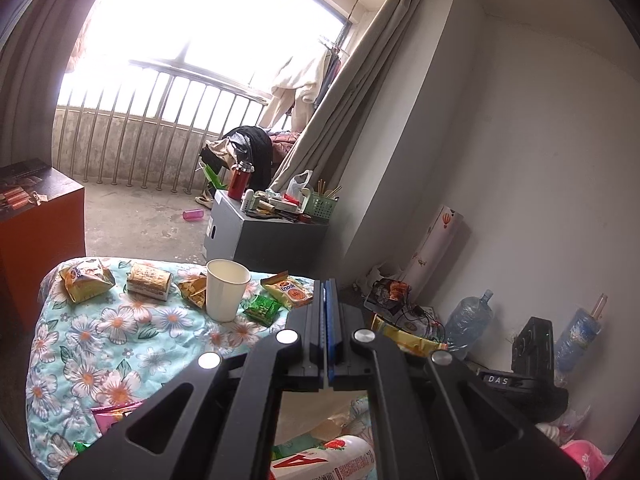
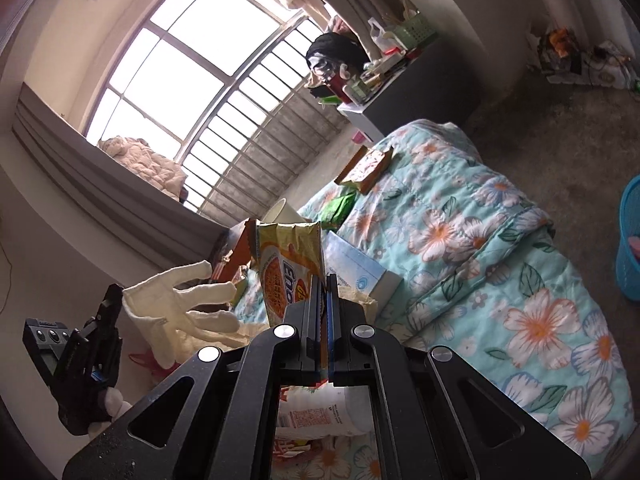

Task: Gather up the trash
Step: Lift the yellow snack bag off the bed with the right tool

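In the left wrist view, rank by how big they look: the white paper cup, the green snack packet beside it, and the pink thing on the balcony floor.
Largest to smallest, as they look:
1. white paper cup
2. green snack packet
3. pink thing on the floor

The pink thing lies much farther from the camera, so its true size is unsure.

In the left wrist view the window [image 1: 208,28] is blown out white, hiding whatever lies outside. The right gripper [image 2: 323,280] covers the snack packet's [image 2: 288,264] lower corner, and the blue basket [image 2: 630,236] is cut by the frame edge.

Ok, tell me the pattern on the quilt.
Light blue quilt with white, orange-centred flowers; right wrist view shows it best.
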A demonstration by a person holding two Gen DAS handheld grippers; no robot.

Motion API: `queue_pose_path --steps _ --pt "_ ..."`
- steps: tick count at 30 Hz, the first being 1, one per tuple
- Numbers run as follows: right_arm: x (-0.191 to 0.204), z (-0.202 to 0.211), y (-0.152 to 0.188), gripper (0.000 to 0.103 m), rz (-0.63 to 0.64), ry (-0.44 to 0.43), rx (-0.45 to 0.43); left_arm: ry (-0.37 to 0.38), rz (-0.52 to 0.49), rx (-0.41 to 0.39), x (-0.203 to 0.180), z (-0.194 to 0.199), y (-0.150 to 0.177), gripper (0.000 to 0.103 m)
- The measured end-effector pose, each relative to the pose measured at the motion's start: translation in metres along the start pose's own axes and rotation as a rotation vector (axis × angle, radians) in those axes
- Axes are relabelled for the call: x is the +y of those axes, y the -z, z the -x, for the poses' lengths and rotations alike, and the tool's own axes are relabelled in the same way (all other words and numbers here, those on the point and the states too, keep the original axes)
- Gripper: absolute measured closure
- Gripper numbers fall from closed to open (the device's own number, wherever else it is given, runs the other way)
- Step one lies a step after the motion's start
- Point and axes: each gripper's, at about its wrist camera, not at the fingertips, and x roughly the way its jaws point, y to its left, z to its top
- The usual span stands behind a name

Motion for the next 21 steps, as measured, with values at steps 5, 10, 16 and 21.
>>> queue_pose_path --steps 5,10,16,21 --pt "0.021 0.018 0.000 0.102 0.036 -0.091 0.002 -0.035 0.054 0.033 0.018 -0.015 0.006 0.103" --pt "0.028 -0.008 0.013 0.102 0.061 -0.084 0.072 -0.040 0.086 0.055 0.031 -0.024 0.008 0.103" --pt "0.021 -0.070 0.022 0.102 0.052 -0.018 0.149 -0.028 0.090 0.067 0.034 -0.024 0.008 0.103" --pt "0.019 -0.106 0.034 0.102 0.106 0.074 0.199 -0.007 0.087 0.051 0.032 -0.015 0.003 0.103"
